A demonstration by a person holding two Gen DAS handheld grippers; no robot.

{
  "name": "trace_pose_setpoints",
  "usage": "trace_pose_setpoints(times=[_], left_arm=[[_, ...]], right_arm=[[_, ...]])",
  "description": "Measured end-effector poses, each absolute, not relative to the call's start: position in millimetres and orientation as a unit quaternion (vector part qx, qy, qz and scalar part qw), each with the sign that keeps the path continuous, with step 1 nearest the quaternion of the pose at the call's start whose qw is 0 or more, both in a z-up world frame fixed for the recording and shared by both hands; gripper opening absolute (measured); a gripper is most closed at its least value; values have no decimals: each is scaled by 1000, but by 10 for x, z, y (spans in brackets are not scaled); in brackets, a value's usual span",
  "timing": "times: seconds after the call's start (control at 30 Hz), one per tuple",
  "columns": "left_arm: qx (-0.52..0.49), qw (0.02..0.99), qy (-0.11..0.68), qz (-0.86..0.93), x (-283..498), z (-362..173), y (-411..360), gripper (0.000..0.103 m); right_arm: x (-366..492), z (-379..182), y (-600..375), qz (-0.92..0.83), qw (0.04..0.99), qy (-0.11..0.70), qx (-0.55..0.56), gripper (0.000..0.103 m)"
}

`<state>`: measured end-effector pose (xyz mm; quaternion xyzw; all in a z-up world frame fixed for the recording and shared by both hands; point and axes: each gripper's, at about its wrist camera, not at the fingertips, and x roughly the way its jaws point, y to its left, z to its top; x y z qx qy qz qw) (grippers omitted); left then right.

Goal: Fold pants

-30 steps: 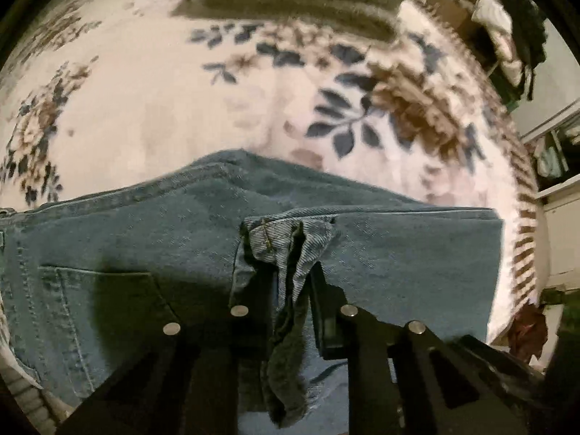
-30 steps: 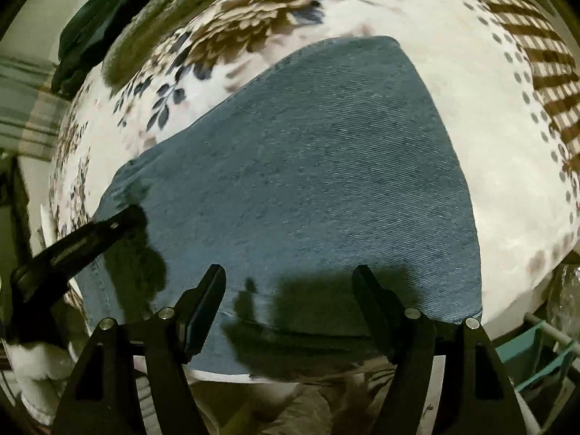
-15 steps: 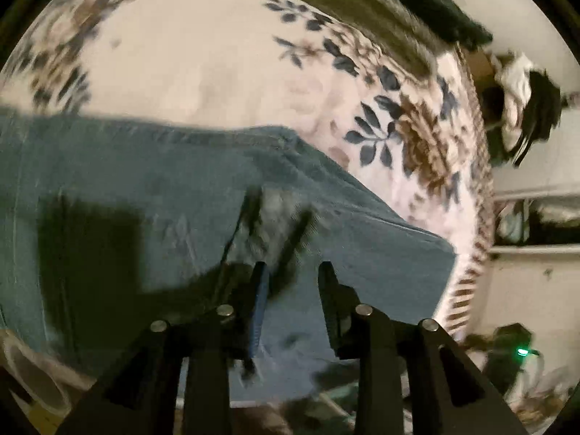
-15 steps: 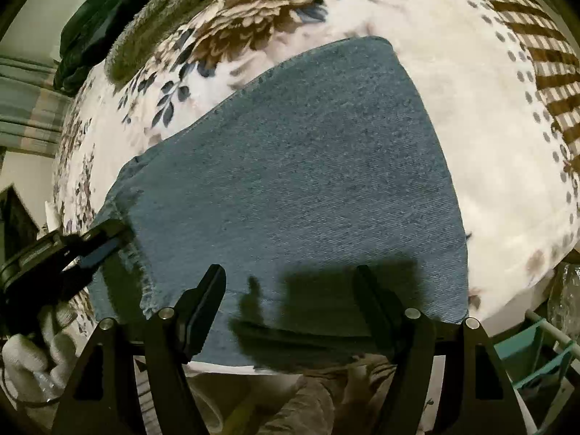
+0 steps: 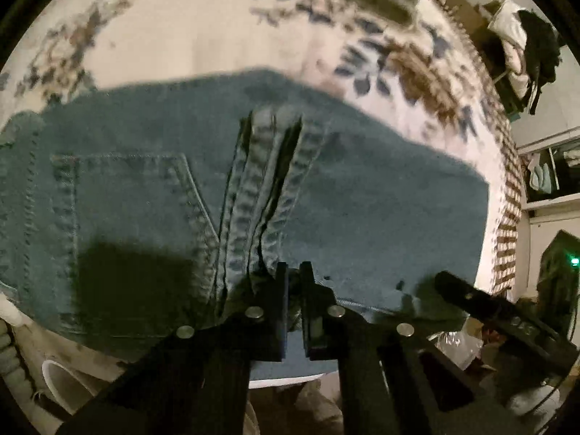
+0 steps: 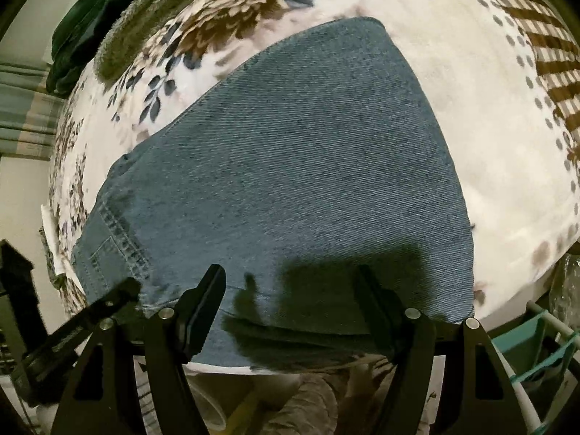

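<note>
Denim fills the foreground of both wrist views. The left gripper (image 5: 294, 282) has its jaws almost together, with only a narrow slot between them; the bunched hems (image 5: 268, 188) run right up to the jaw tips, but blur and shadow keep me from telling whether cloth is actually pinched there. The right gripper (image 6: 290, 290) hangs with its jaws spread wide, holding nothing, just above the near edge of the jeans (image 6: 290, 166).

The jeans lie flat on the floral bedspread (image 6: 489, 116), already doubled over, with the leg ends brought up onto the seat beside the back pocket (image 5: 123, 195). In the right view the folded panel looks smooth, with a clean crease at its far end. Beyond the jeans a grey-green blanket (image 6: 152, 25) lies across the far part of the bed.

By my reading, the step in hand is setting the leg ends down after a lengthwise fold. Next, the left gripper should let go or lift clear without dragging the hems, which sit ruffled and want flattening. Then both grippers could take one end of the stack for another fold, if a smaller bundle is wanted.
</note>
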<state>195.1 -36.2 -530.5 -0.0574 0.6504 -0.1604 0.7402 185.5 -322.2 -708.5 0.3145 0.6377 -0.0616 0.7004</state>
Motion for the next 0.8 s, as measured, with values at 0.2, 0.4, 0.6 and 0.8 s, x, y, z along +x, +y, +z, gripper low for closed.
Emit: trace_pose_setpoints(times=[0.2,0.4,0.6,0.8], left_arm=[[-84,744,645,-151,1988,-5180,-177,4],[-56,746,649,-137,1930,-5351,-128,4],[-43,753,649,-99,1917,-5400,82,0],[-163,728,653,-132,2016,-5330,202,28]], right_arm=[[1868,-7051,-3210,-56,703,635,316,75],[1909,-7008,-3170,-43,704,636,313,75],[1916,-7012,-3164,-39,704,637,313,75],[1934,-7089,-3168,-37,699,639,319,75]])
